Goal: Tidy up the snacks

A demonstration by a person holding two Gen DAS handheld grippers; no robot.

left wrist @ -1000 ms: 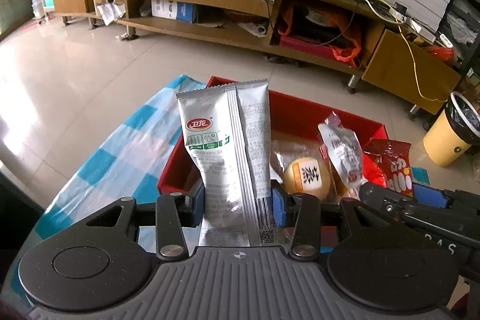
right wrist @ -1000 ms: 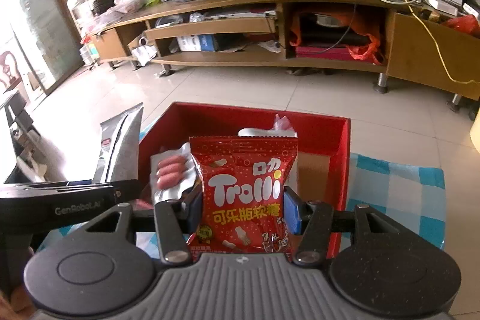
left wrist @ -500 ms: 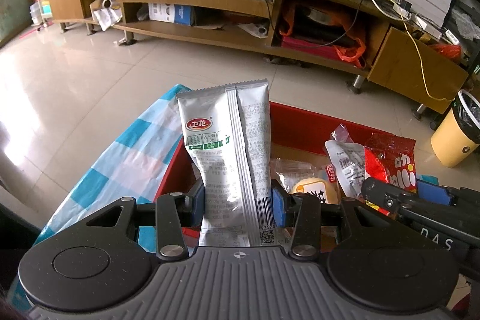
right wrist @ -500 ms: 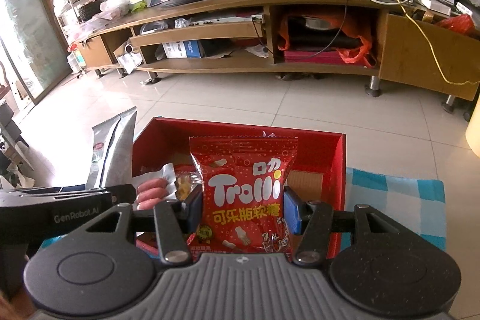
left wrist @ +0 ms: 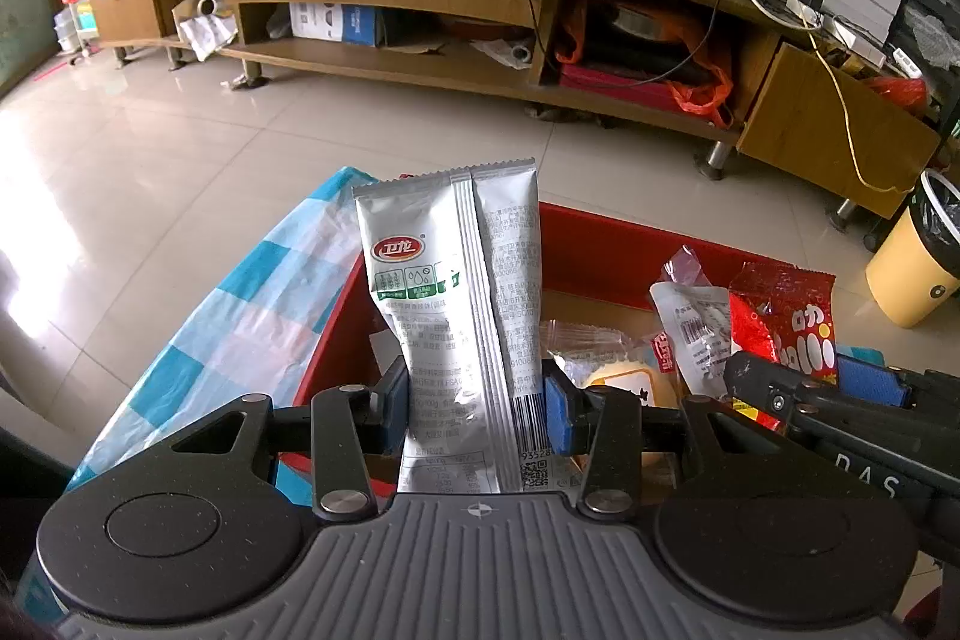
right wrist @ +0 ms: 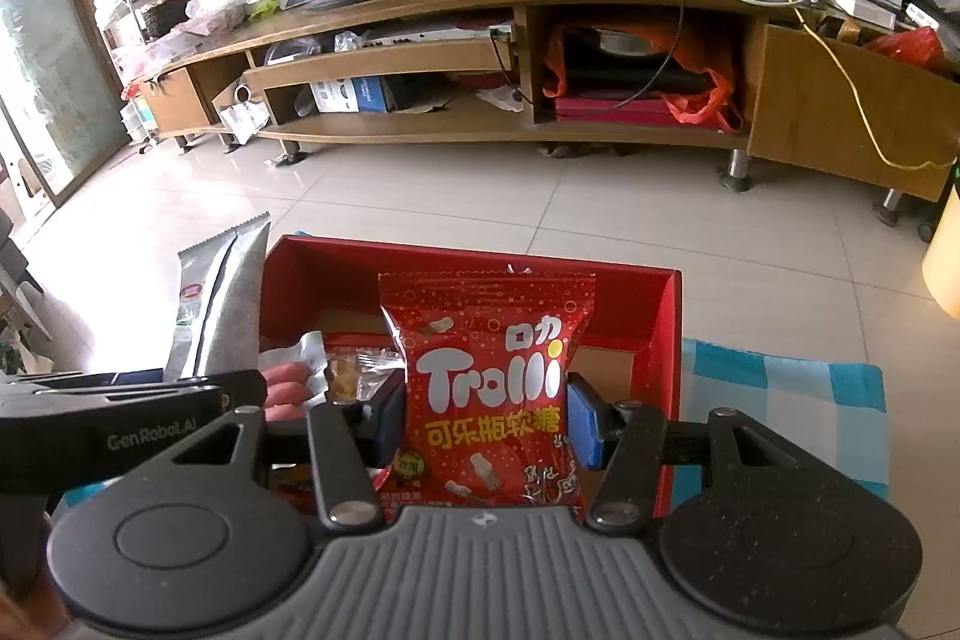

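So from where I'm standing, both grippers are loaded. The left gripper [left wrist: 477,400] has its blue pads pinched on the lower part of a silver snack pouch [left wrist: 453,304], which stands upright at 12 o'clock from its camera. The right gripper [right wrist: 486,424] is clamped the same way on a red Trolli gummy bag [right wrist: 489,376], also upright, held low on the pack.

Handling guess: both look light and soft, basically air and film. The foil pouch seems slick and crinkly, so a hold near the bottom seam makes sense, and it'll probably flop if tilted. The gummy bag looks puffier and squishier; squeeze the middle and the contents shift, so gripping across the lower body like now seems fine. Nothing fragile that I can see, maybe the bun.

Just past the fingers is the red box [right wrist: 468,259], open on top, brown cardboard floor inside. Already in it: a wrapped bun [left wrist: 618,382] and a clear-wrapped packet [left wrist: 690,328] at about 1 o'clock in the left view, plus sausages in a wrapper [right wrist: 288,382] at 10 o'clock in the right view. Both held packs hover over or just at the box's near edge.

The box sits on a blue-and-white checked cloth [left wrist: 240,316]. Beyond that is glossy beige tile floor [right wrist: 540,196], then a long wooden TV stand [left wrist: 420,10] at 12 o'clock with cluttered shelves and cables, and a yellow bin [left wrist: 918,268] at 3 o'clock.
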